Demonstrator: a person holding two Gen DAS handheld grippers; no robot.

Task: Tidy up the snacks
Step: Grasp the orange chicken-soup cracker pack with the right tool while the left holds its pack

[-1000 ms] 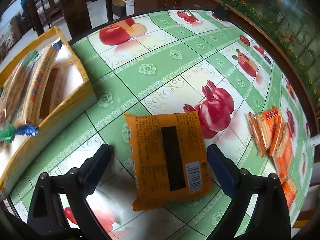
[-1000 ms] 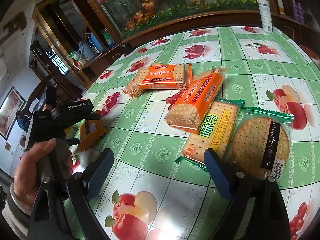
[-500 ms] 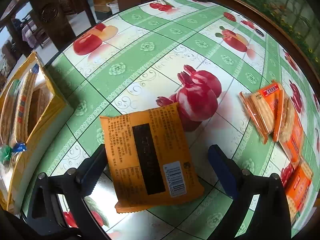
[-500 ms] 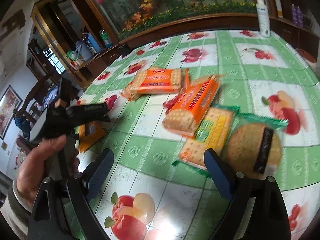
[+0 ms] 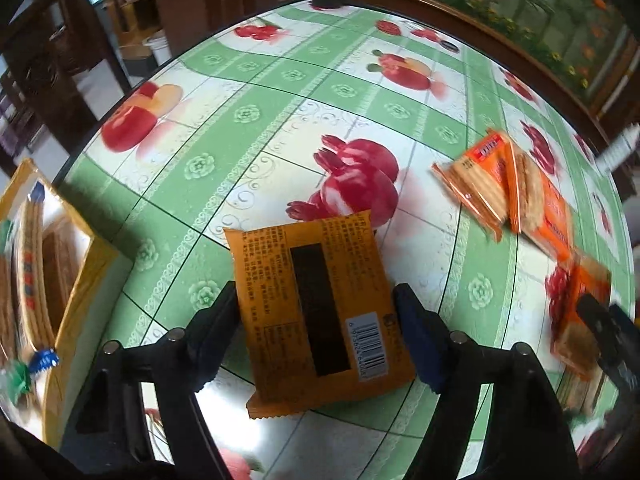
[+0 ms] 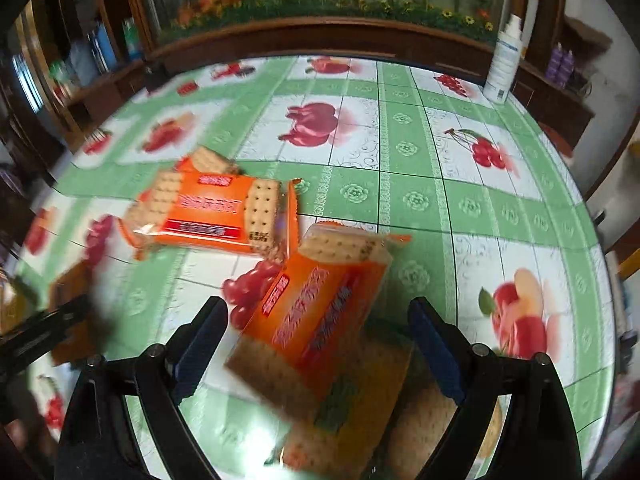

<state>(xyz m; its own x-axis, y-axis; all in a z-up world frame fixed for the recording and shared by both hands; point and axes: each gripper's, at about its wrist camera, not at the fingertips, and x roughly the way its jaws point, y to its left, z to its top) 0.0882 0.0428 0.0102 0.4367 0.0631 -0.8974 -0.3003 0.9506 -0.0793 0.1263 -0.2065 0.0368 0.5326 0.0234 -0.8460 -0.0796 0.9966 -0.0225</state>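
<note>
An orange snack packet (image 5: 280, 280) lies back-up on the fruit-print tablecloth, barcode toward me. My left gripper (image 5: 316, 300) straddles it and its jaws are closing; both pads touch the packet's long sides. In the right wrist view my right gripper (image 6: 316, 312) stands open above a tilted orange cracker pack (image 6: 312, 304), with a gap on each side. That pack rests on a green-trimmed cracker pack (image 6: 352, 412). A second orange cracker pack (image 6: 212, 212) lies farther left.
A yellow box (image 5: 80, 280) holding long biscuit packs stands at the table's left edge. Orange cracker packs (image 5: 480, 188) lie to the right of the left gripper. A white bottle (image 6: 504, 64) stands at the far right, by a dark wooden cabinet.
The left jaws have narrowed from wide apart onto the orange packet's sides, and that gripper has rolled. The right gripper has swung over the tilted orange cracker pack.
</note>
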